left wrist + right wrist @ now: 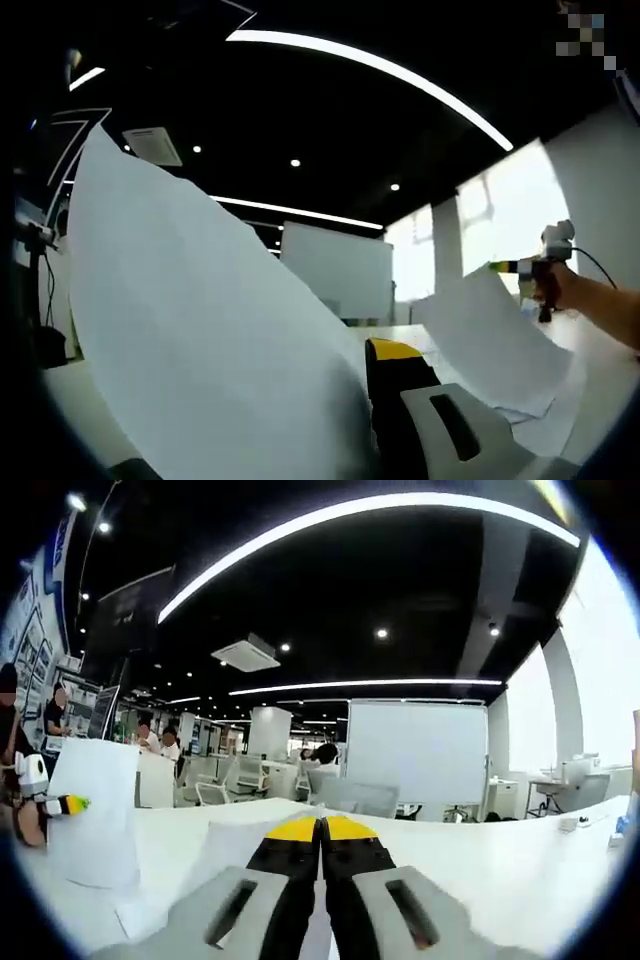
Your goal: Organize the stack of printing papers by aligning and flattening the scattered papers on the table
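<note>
both grippers lift a sheet off the tabletop (520,870): left gripper (375,400) pinching a paper sheet (200,330), right gripper (322,832) pressed together on another sheet (232,842). next, lay both on the stack, edges aligned.

White table (520,870); loose paper sheets (545,420) lying flat on it.

No readable text

The posters on the far wall (30,600) carry marks too small and blurred to read, and the whiteboard (415,750) and paper sheets (200,330) show no legible writing.
</note>
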Demonstrator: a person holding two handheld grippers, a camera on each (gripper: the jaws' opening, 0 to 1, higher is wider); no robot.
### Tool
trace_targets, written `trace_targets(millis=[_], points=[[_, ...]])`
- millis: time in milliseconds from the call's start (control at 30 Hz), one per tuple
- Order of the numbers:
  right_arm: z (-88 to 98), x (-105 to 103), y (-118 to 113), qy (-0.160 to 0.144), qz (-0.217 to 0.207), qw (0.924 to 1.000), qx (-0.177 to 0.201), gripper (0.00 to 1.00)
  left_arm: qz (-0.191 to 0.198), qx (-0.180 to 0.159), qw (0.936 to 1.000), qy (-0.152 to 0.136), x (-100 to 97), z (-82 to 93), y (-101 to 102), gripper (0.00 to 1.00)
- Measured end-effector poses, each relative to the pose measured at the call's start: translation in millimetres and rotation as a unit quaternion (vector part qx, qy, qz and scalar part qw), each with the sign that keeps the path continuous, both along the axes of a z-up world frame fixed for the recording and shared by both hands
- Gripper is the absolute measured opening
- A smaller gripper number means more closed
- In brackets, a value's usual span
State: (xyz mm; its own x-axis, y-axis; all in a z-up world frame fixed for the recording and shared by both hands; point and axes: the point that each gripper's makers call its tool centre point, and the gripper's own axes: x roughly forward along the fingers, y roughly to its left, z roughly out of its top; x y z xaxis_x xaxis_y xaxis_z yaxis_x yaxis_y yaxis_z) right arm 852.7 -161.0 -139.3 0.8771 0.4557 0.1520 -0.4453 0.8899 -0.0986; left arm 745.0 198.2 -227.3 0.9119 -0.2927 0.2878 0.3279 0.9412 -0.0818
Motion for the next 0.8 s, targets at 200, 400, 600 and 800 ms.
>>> trace_targets(millis=[200, 400, 600, 800], points=[[4.9, -5.0, 1.1, -0.006, 0.000, 1.0000, 0.000, 0.00, -0.001, -0.001, 1.0000, 0.001, 0.3, -0.4, -0.3, 0.22], [9.8, -9.8, -0.3, -0.014, -0.001, 0.9999, 0.008, 0.00, -0.001, 0.000, 1.0000, 0.001, 0.6, -0.9, -0.7, 0.22], [12.1, -12.7, 0.0, -0.016, 0.001, 0.9998, 0.010, 0.00, -0.002, 0.001, 1.0000, 0.001, 0.6, -0.8, -1.2, 0.22], [15.6, -15.8, -2.8, -0.021, -0.002, 0.9997, 0.010, 0.00, -0.001, 0.002, 1.0000, 0.001, 0.6, -0.8, -1.2, 0.22]])
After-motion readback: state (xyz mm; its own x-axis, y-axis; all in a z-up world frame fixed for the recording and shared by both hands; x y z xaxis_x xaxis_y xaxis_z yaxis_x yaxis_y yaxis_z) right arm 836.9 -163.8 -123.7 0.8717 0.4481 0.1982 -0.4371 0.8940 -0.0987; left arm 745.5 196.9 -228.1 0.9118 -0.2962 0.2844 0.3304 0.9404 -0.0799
